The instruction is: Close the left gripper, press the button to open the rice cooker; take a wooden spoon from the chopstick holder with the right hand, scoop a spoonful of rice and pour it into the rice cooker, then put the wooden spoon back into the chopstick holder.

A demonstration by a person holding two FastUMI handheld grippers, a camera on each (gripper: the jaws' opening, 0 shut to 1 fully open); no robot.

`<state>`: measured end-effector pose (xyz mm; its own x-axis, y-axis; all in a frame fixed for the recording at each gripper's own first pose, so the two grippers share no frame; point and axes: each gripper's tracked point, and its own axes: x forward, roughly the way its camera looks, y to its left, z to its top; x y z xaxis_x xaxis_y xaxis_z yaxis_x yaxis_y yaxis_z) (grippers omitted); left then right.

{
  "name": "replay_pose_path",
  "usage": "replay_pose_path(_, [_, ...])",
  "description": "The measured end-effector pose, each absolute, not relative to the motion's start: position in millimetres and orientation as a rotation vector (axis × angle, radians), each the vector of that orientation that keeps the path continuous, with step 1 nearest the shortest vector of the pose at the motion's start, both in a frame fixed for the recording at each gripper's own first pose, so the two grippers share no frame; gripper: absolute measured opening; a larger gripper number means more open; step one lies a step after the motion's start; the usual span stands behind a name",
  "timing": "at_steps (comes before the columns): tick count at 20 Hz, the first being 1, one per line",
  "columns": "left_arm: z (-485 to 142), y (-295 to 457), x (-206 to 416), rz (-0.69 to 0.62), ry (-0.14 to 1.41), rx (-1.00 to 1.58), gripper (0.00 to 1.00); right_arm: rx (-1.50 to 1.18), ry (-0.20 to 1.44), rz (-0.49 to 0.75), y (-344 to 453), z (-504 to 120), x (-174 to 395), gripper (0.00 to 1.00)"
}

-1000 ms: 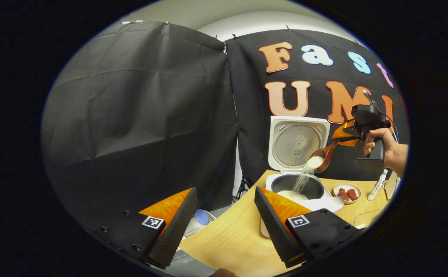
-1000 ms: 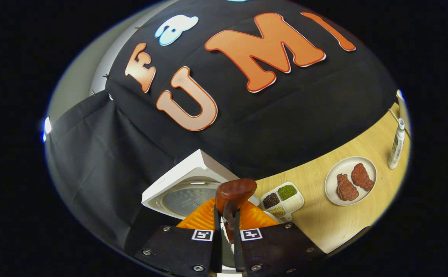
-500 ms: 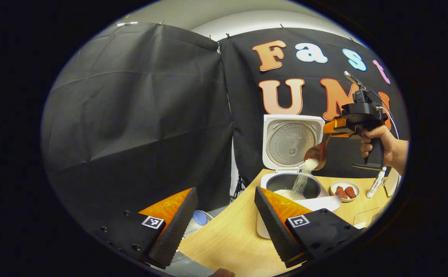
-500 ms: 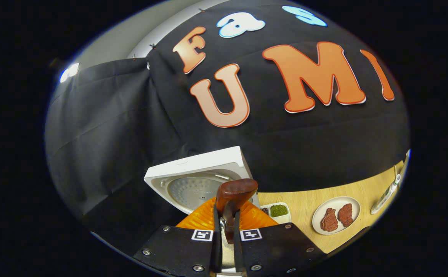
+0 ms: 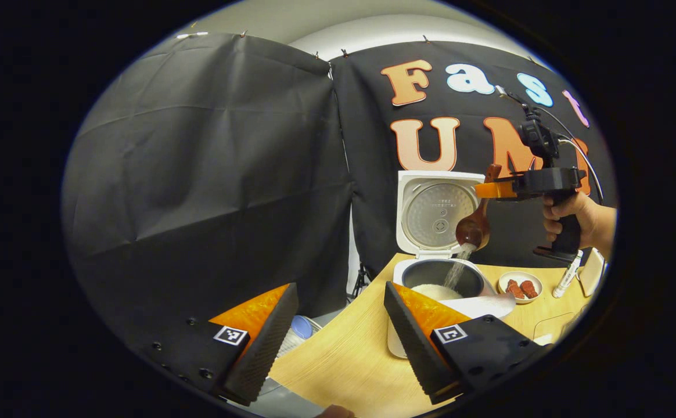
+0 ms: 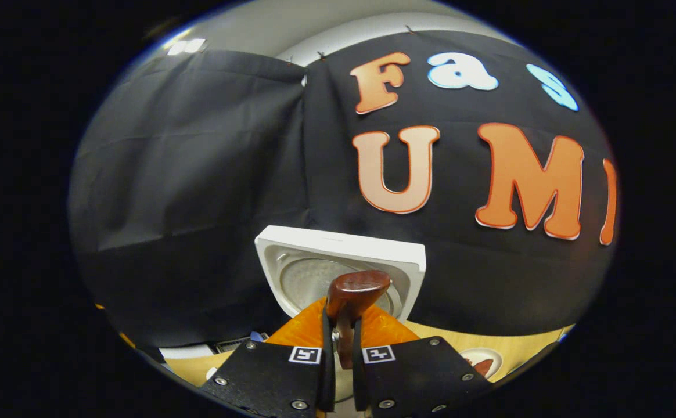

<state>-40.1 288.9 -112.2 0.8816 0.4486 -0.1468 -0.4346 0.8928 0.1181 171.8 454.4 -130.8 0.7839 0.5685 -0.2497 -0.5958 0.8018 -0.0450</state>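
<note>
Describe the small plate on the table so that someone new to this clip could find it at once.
Start at the white rice cooker, lid up, on the wooden table. Just right of its pot, before the upright white tube, lies the small plate. It is round and pale and holds two reddish-brown pieces.

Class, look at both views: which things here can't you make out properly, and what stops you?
- Rice cooker front: left gripper view, behind the left gripper's finger.
- Wooden spoon bowl: right gripper view, below the right gripper.
- Plate: right gripper view, cut off by the edge.
</note>
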Motion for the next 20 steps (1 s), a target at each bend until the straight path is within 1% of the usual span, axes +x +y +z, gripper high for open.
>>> replay_pose_path(4, [-111, 288, -41, 0.458, 0.171, 0.091, 1.0, -0.279, 0.154, 0.67, 463, -132, 154, 0.11])
replay_pose_path(6, [-112, 287, -43, 0.457, 0.174, 0.091, 1.0, -0.305, 0.133, 0.681, 464, -129, 148, 0.11])
replay_pose_path(11, [-109, 278, -39, 0.44, 0.17, 0.096, 1.0, -0.206, 0.175, 0.685, 442, -117, 136, 0.12])
replay_pose_path(12, [-109, 274, -38, 0.435, 0.168, 0.099, 0.98, -0.181, 0.184, 0.682, 437, -111, 135, 0.12])
replay_pose_path(13, [-109, 270, -36, 0.429, 0.167, 0.1, 1.0, -0.161, 0.193, 0.676, 429, -109, 133, 0.12])
replay_pose_path(20, [-98, 235, -29, 0.367, 0.147, 0.116, 1.0, -0.091, 0.224, 0.596, 349, -95, 114, 0.12])
